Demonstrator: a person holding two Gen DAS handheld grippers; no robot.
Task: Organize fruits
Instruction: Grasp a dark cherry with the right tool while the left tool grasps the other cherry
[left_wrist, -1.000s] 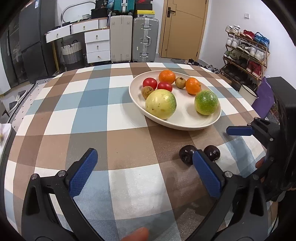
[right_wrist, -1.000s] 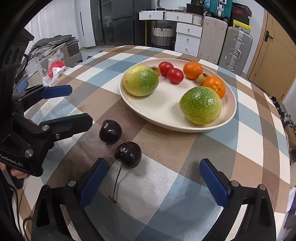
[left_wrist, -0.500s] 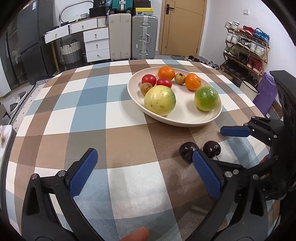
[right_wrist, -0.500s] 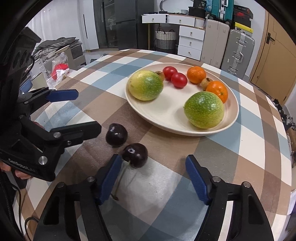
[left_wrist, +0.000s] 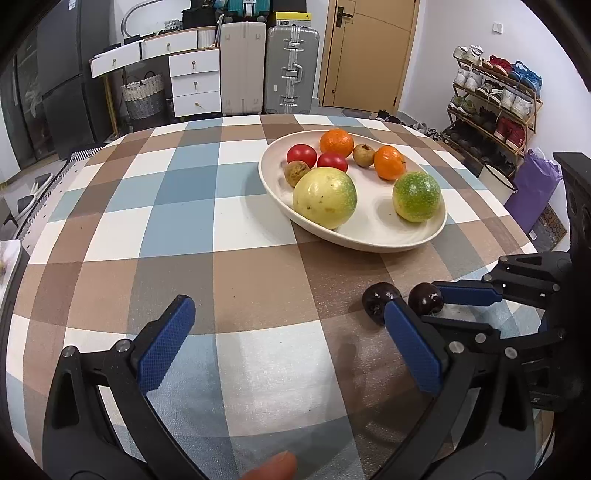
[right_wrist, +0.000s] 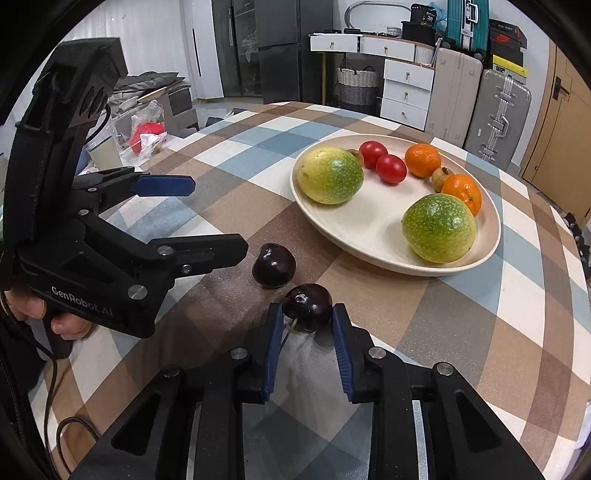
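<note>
Two dark cherries lie on the checked tablecloth in front of a cream plate (right_wrist: 369, 236) of fruit. My right gripper (right_wrist: 308, 314) has closed in around the nearer cherry (right_wrist: 309, 305), with its blue pads at both sides of it on the table. The other cherry (right_wrist: 274, 265) sits free just beyond to the left. In the left wrist view the gripped cherry (left_wrist: 425, 298) and the free cherry (left_wrist: 376, 302) show at the right. My left gripper (left_wrist: 288, 317) is open and empty over the cloth, left of the cherries.
The plate (left_wrist: 384, 236) holds two large green-yellow fruits, two tomatoes, two oranges and small brown fruits. Suitcases, drawers and a door stand behind the table. A shoe rack (left_wrist: 495, 107) is at the right. Bags lie on the floor at the left.
My right gripper has moved forward and its jaws have narrowed from wide open to closing on the nearer cherry. The left gripper has stayed open and hardly moved.
</note>
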